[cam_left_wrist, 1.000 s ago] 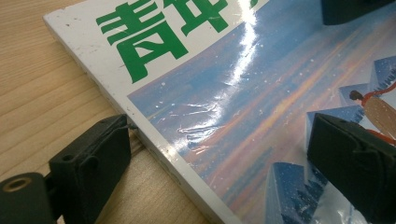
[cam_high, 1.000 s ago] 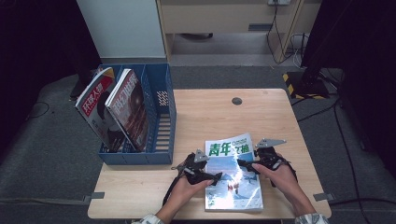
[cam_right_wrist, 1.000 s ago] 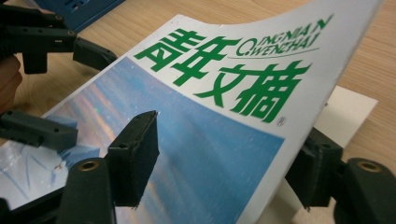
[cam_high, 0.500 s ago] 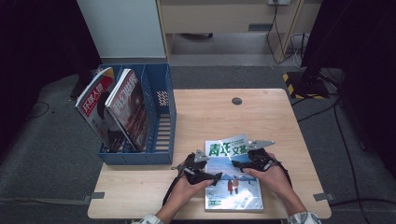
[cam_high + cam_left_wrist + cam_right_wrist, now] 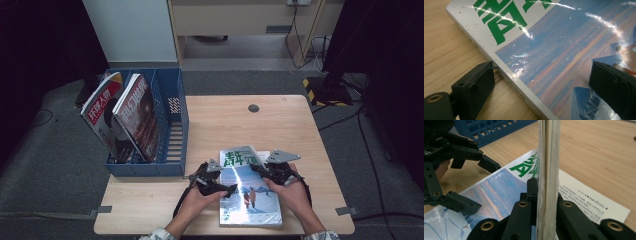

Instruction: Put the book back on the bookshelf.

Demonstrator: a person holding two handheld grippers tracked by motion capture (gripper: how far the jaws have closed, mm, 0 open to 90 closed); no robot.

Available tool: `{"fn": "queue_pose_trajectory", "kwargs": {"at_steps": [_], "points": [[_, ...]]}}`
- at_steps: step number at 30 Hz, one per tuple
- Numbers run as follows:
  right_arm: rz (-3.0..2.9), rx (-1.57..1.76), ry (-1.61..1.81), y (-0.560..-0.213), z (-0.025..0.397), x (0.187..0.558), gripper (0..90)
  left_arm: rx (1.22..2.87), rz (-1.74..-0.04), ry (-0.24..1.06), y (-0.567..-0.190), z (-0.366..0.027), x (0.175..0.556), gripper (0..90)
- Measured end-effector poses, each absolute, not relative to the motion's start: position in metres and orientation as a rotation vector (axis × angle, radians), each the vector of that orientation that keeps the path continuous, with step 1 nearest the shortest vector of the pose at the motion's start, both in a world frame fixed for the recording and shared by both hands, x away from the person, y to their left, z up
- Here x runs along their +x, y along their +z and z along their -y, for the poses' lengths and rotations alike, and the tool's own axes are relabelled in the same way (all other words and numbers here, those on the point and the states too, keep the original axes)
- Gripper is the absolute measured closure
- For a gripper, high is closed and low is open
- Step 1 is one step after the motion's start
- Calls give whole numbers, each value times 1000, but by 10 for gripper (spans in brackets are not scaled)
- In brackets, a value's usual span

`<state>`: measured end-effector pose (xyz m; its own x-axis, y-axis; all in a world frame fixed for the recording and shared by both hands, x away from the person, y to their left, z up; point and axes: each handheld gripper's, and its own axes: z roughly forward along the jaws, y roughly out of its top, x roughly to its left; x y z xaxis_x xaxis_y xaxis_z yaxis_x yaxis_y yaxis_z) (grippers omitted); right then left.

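1. The magazine (image 5: 250,192) lies at the table's (image 5: 300,130) near edge, just right of the blue rack (image 5: 172,130), probably being opened.
2. The right gripper (image 5: 261,169) pinches a lifted sheaf of pages at the right edge, jaws pressed tight on it.
3. The left gripper (image 5: 227,189) has its jaws spread wide, straddling the spine edge, likely steadying it; whether they touch it is unclear.

Bare tabletop (image 5: 280,125) beyond magazine (image 5: 250,192), blue file rack (image 5: 172,125) blocks left side w/ upright mags (image 5: 130,120)
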<state>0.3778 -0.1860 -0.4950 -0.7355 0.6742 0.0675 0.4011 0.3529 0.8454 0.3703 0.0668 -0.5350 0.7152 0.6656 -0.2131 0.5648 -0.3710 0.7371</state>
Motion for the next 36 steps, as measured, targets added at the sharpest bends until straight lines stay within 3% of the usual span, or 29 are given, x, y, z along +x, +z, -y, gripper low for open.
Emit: {"fn": "queue_pose_trajectory", "kwargs": {"at_steps": [15, 21, 23, 33, 36], "points": [[-2249, 850, 1465, -476, 190, 366, 857, 1978, -916, -18, -538, -70, 375, 20], [-2247, 866, 1495, -482, 195, 369, 833, 1976, -914, -12, -538, -68, 373, 30], [-2255, 885, 1477, -486, 197, 372, 791, 1980, -914, -4, -538, -68, 373, 37], [-2350, 1065, 1073, -514, 201, 386, 208, 1993, -916, 26, -537, -66, 372, 62], [-2323, 1132, 1028, -518, 208, 388, 143, 1993, -917, 29, -537, -67, 372, 66]]}}
